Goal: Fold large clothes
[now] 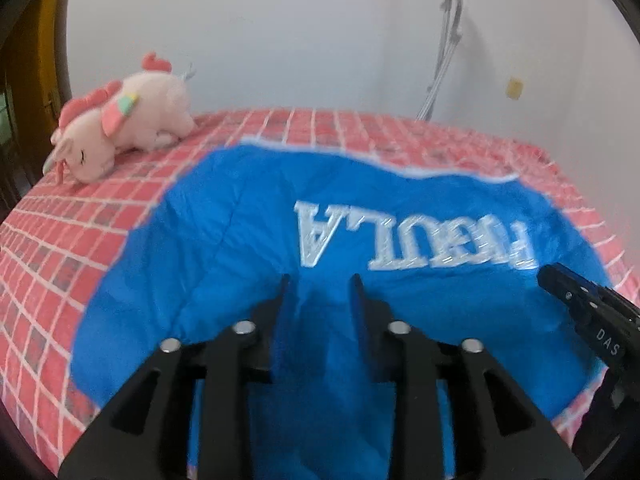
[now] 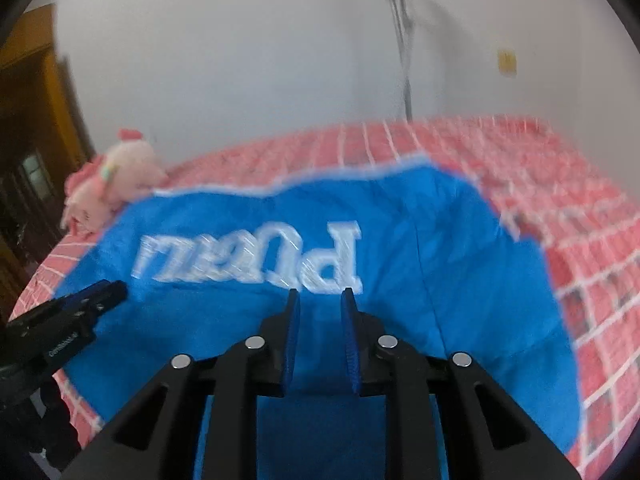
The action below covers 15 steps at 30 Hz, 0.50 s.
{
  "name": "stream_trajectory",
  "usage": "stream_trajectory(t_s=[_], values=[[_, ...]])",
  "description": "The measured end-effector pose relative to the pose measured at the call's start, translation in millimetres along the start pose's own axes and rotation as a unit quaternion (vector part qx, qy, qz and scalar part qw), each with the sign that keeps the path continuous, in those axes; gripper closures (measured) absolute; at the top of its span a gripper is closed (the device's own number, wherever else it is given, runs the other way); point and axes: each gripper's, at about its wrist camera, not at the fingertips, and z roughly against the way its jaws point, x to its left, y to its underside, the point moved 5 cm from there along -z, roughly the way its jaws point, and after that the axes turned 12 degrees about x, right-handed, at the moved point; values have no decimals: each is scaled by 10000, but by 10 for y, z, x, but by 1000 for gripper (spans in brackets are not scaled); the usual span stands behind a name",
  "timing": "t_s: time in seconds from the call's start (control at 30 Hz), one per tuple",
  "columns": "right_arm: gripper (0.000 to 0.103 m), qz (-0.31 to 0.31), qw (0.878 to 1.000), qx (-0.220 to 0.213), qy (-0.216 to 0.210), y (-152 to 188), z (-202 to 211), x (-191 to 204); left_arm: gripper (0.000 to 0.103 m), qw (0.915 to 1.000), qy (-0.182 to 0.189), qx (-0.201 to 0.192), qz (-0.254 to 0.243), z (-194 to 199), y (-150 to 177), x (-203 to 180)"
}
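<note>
Left wrist view: blue garment [image 1: 248, 240] spread across pink checked bedspread [image 1: 60, 248].

left gripper [image 1: 319, 280]: black fingers, silver screws, white lettering | right gripper [image 2: 320, 294]: black, blue ribbed pads [image 2: 293, 344]

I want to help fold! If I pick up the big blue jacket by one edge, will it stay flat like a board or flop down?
It will probably flop. The blue jacket already lies in soft wrinkles and a wavy far edge on the checked bedspread, so it bends easily. It looks puffy, so likely light for its size. Its smooth, slightly shiny cloth may slip, so hold it firmly.
</note>
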Motion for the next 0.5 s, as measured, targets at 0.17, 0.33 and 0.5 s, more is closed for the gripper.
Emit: stream_trajectory(t_s=[0.17, 0.33, 0.5], values=[[81, 413, 9990, 79, -122, 82, -23, 327, 66, 9995, 143, 228, -147, -84, 74, -163], [82, 397, 9977, 541, 9, 205, -339, 326, 65, 9981, -309, 292, -454, -301, 199, -252], [83, 407, 9963, 737, 164, 248, -428, 325, 66, 9977, -290, 419, -436, -360, 217, -237]])
